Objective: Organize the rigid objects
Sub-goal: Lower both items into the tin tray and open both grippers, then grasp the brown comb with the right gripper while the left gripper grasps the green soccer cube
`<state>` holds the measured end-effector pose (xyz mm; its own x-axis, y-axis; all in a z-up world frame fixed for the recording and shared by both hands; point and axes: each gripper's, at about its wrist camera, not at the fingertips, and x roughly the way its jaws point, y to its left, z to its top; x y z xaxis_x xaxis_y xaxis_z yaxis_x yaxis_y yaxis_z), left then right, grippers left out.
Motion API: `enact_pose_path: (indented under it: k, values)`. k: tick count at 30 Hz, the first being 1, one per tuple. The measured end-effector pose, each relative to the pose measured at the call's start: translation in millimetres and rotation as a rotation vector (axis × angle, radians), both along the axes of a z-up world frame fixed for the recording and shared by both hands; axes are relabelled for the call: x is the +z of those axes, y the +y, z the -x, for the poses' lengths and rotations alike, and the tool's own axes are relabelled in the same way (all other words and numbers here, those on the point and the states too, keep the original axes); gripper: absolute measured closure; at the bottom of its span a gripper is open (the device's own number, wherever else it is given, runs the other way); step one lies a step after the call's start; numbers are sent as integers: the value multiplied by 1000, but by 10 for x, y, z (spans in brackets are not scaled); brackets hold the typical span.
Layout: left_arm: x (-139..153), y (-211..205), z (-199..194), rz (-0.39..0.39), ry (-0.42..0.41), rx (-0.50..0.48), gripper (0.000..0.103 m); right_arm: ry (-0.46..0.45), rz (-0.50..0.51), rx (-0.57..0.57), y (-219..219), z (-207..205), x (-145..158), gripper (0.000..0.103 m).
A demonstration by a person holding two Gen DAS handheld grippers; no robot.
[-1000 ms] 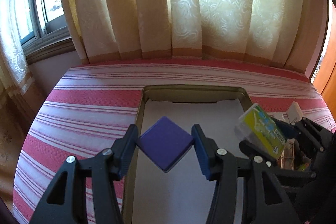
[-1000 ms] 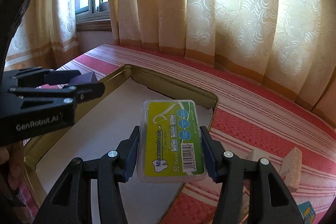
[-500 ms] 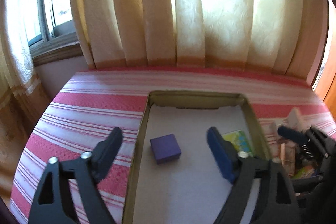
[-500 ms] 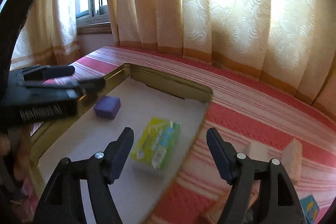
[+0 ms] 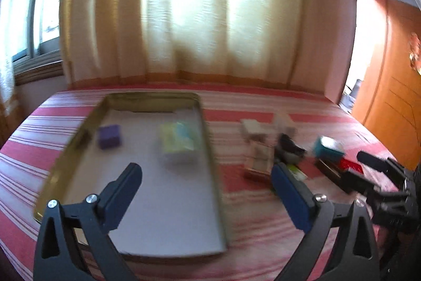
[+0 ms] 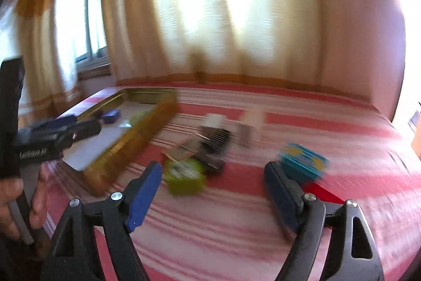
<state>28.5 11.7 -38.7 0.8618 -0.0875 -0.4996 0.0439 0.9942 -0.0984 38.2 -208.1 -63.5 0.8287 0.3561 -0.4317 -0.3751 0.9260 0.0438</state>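
Two boxes lying in the tray (image 5: pixel 210 149), block (image 5: pixel 109 136) nearing its left rim, floss box (image 5: pixel 179 142) its right. Opening wide and empty, left gripper (image 5: pixel 206 195) and right gripper (image 6: pixel 213 188), presumably readying for the pile (image 6: pixel 208 146) beside the tray's right rim.

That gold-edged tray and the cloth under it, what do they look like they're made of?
The tray looks like thin metal: its brassy, glossy rim catches the light, and a matte white sheet, perhaps paper, seems to line it. The striped cloth looks like woven fabric, matte, though blur hides its weave.
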Motion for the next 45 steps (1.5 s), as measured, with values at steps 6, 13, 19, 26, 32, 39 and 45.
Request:
enact_pose_path:
  k: [6,13,19,26,32,39,45]
  values:
    - [-82,-489,8,-62,22,-96,3,28,-9,-103,-514,62,-150,21]
    - [-176,-853,-115,-101,76,-168,3,60,10,-76,-523,-24,-220,21]
    - [-220,-1047,-221,-148,125,-223,3,170,42,-51,-483,-251,-336,33]
    - [-247,-1062,-297,-131,154,-243,3,286,88,-17,-412,-450,-441,37]
    - [-269,-1065,-414,-106,197,-266,3,277,157,-30,-316,-617,-436,58]
    - [-315,-1119,-432,-110,228,-300,17,249,152,-28,-348,-557,-425,76]
    - [-351,-1092,-526,-70,272,-327,21,219,143,-29,-352,-522,-402,76]
